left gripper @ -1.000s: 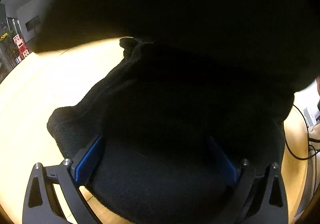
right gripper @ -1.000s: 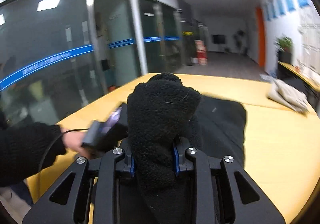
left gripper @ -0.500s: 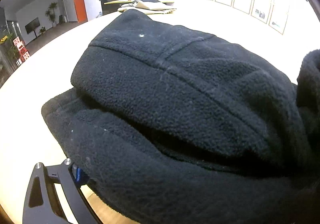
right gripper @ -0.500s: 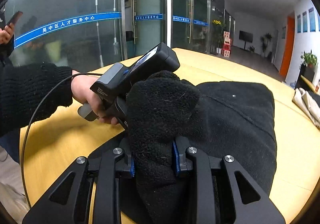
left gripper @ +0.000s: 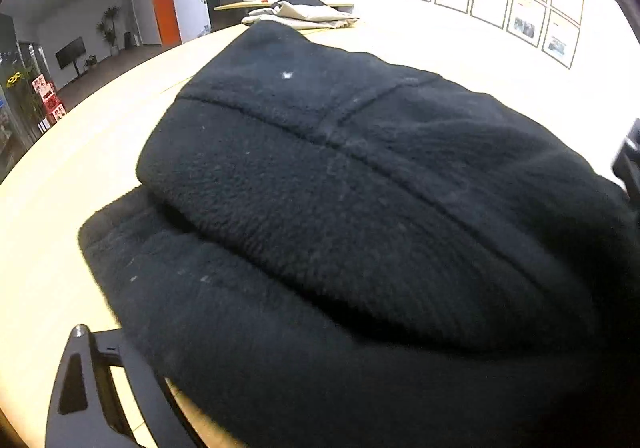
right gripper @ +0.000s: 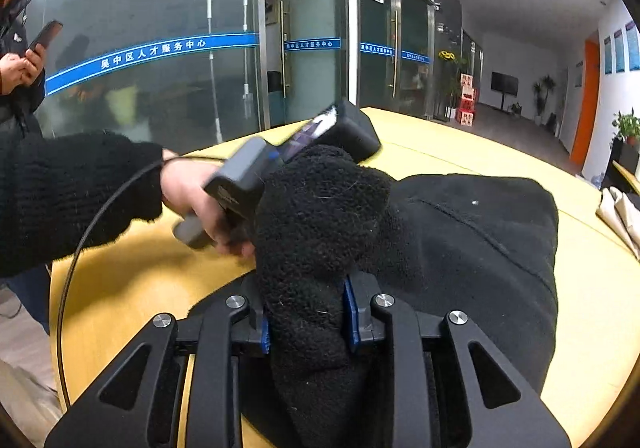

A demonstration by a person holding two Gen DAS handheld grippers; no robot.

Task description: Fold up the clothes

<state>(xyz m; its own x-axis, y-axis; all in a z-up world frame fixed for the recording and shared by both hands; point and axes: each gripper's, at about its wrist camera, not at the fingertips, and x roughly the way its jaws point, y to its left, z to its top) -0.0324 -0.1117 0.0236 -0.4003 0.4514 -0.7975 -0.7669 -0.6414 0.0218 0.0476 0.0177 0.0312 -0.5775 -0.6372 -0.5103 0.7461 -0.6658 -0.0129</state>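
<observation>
A black fleece garment (left gripper: 340,207) lies folded double on the yellow table (left gripper: 60,207) and fills the left wrist view. My left gripper (left gripper: 300,368) sits low at its near edge; only its left finger (left gripper: 96,376) shows, the rest is buried under fleece. Its jaws stand wide and are closing, with fleece lying between them. In the right wrist view my right gripper (right gripper: 306,312) is shut on a thick bunch of the same fleece (right gripper: 480,248), which sticks up between the blue pads. A hand (right gripper: 188,191) holds the left gripper's body (right gripper: 288,155) just beyond that bunch.
A pile of beige clothes (left gripper: 304,13) lies at the table's far end, also seen at the right edge (right gripper: 620,211). A black cable (right gripper: 80,248) loops from the sleeve off the table's left side. Another person with a phone (right gripper: 24,59) stands by the glass wall.
The fleece layer that hung dark over the left camera has come down onto the lower layer. The right gripper has sunk toward the table with its bunch, still gripping it. The left pads are now covered.
</observation>
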